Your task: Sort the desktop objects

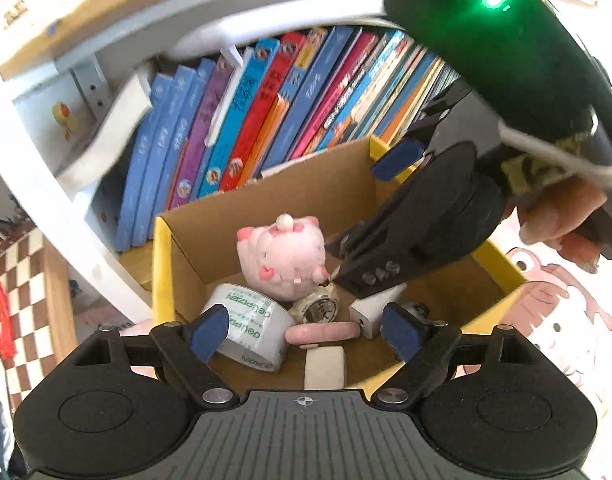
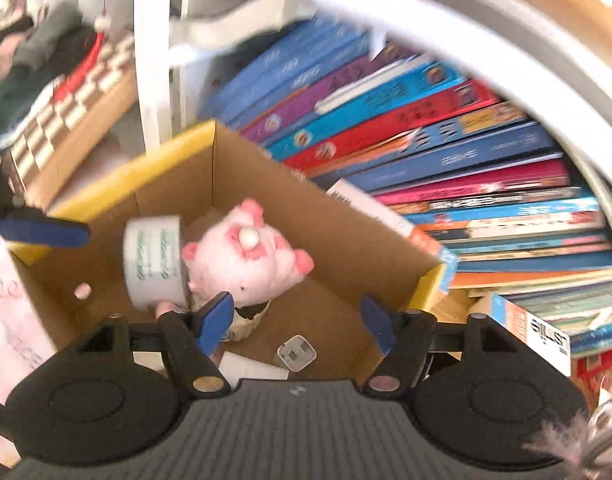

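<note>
Both tongs hang over the open cardboard box [image 1: 306,200], which stands against a row of books [image 1: 265,112].

Left tongs [image 1: 306,334]: wide, nothing between the pads, at the box's near edge.

Right tongs [image 2: 297,322]: wide and empty, reaching in from the right, tips low beside the pink plush pig [image 1: 283,256].

In the box: the pig at centre; a tape roll [image 1: 249,328] on edge near-left, touching it; a white charger plug [image 2: 297,354] near-right, long axis towards the right tongs; a pink flat piece [image 1: 324,332] and a white block [image 1: 325,368] nearest.

The contents lie forward and below both tongs; the right is nearer the pig and plug, the left nearer the tape. Whether things are going in or coming out cannot be told.
</note>
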